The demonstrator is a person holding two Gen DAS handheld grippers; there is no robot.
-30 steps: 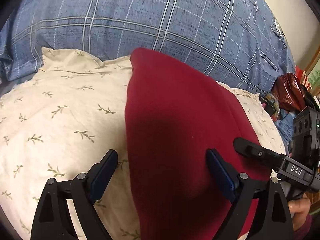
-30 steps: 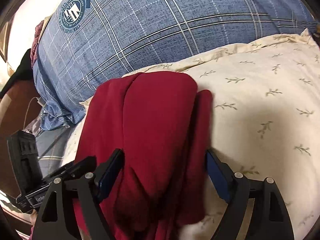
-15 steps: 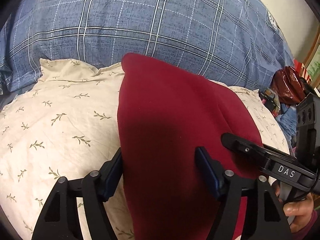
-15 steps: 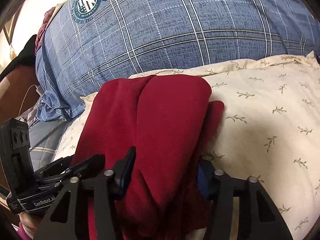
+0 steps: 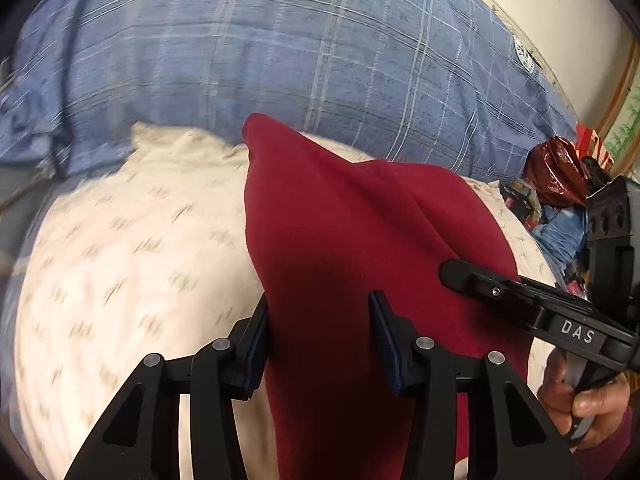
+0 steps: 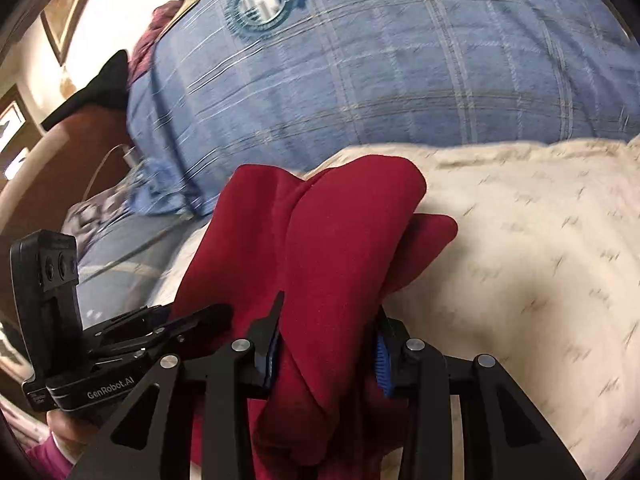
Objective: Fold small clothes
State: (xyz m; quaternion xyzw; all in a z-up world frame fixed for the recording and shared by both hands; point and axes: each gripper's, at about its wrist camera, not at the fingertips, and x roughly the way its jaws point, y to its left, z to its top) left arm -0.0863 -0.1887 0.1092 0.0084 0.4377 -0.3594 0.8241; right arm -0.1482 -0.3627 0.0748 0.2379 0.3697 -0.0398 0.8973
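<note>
The dark red garment [image 5: 344,240] lies folded lengthwise on a cream pillow with a leaf sprig print [image 5: 132,248], which rests against a blue plaid pillow [image 5: 280,64]. A second ago both hand-held grippers stood spread wide over the cloth; since then their jaws have been closing, and each now has a bunch of the red fabric between its blue pads. In the left wrist view, the left hand-held gripper [image 5: 320,332] pinches the near part of the garment, the left pad pressed to the cloth's left edge and the right pad sunk into its surface. In the right wrist view, the right hand-held gripper [image 6: 326,340] clamps a thick fold of the same garment [image 6: 336,240], the fabric bulging up between the pads. The cloth has bunched and narrowed compared with the earlier frames, its far corner now drawn into a point, and the surroundings are blurred where they were sharp before. The right hand-held gripper also shows at the right edge of the left wrist view, held in the person's hand [image 5: 588,404], with a maroon sleeve at the wrist. Clutter including a shiny red bag [image 5: 556,176] sits beyond the pillow.
</note>
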